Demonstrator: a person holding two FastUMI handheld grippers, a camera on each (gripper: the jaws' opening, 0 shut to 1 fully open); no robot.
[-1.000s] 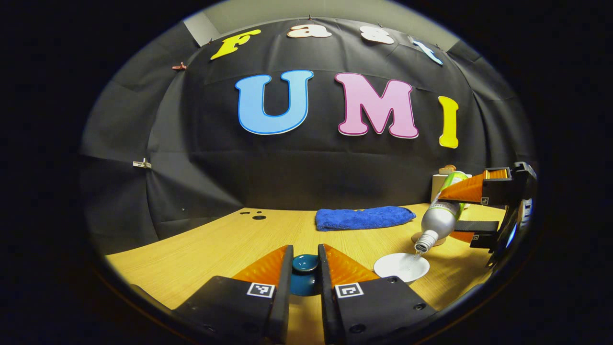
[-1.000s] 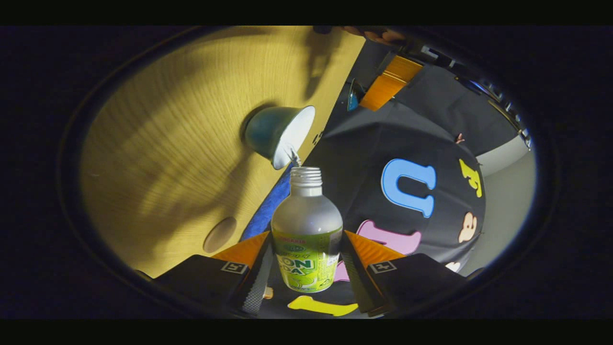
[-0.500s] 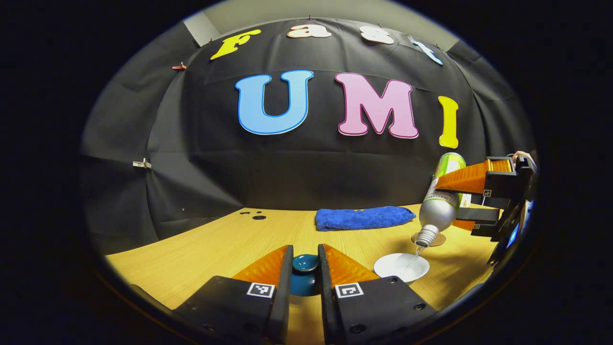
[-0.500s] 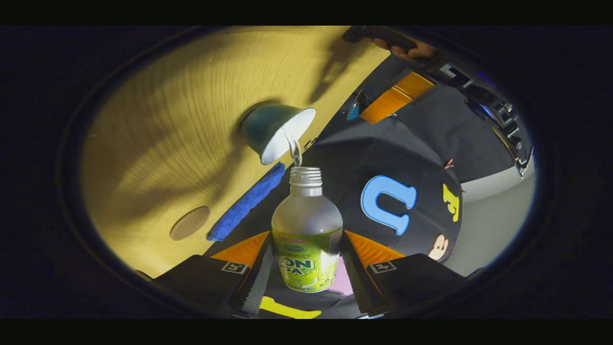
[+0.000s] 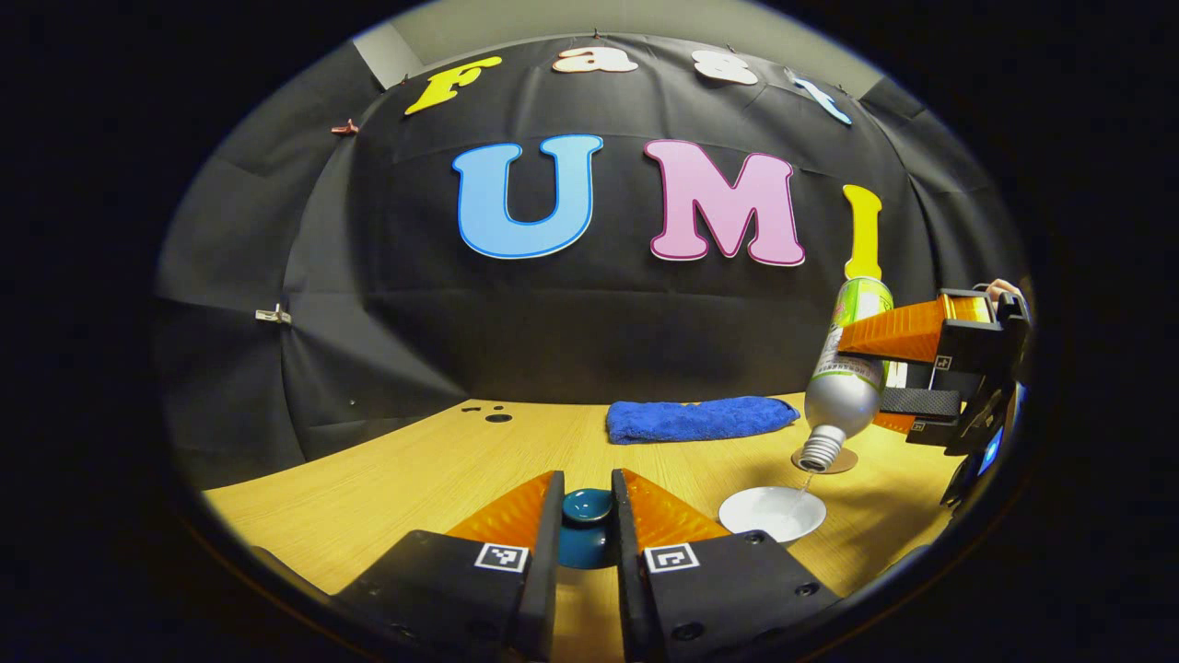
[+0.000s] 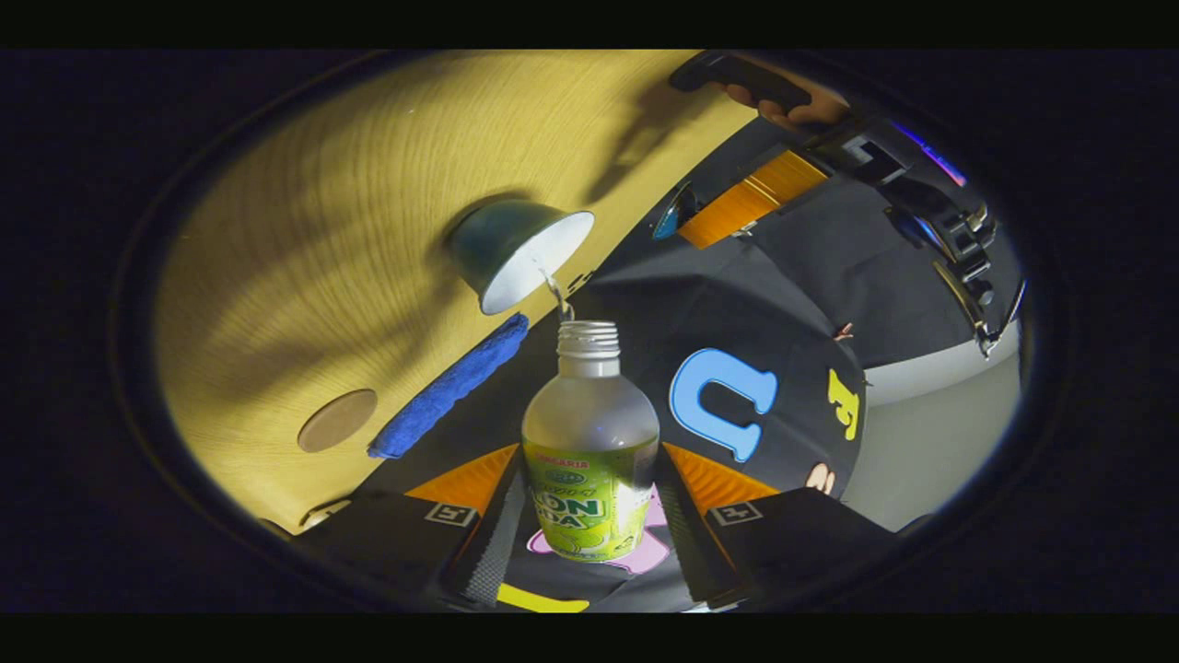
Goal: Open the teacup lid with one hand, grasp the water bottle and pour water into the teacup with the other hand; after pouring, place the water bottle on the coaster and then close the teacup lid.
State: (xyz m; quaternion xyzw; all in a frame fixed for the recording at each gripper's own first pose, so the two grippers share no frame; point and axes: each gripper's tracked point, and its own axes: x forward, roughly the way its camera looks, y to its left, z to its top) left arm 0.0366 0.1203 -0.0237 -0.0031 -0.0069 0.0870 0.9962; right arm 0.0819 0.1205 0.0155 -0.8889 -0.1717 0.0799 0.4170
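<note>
Pouring under way, lid off

The left gripper [image 5: 587,525] pinches the lid [image 5: 588,505] aside. The right gripper [image 6: 589,516] clamps the tilted water bottle [image 6: 589,451], whose stream enters the teacup [image 6: 520,253]. Left: bottle onto coaster [image 6: 337,420], lid back on.

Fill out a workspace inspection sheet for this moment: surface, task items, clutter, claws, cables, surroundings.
Surface: wooden table, small holes near its back edge.
Job's things: water bottle tipped mouth down, thin stream entering open teacup; teacup lid held off the cup; round coaster bare.
Clutter: blue towel lying at the back.
Claws: left claw shut on the lid; right claw shut on the bottle.
Cables: nothing seen.
Surroundings: black cloth wall.
</note>
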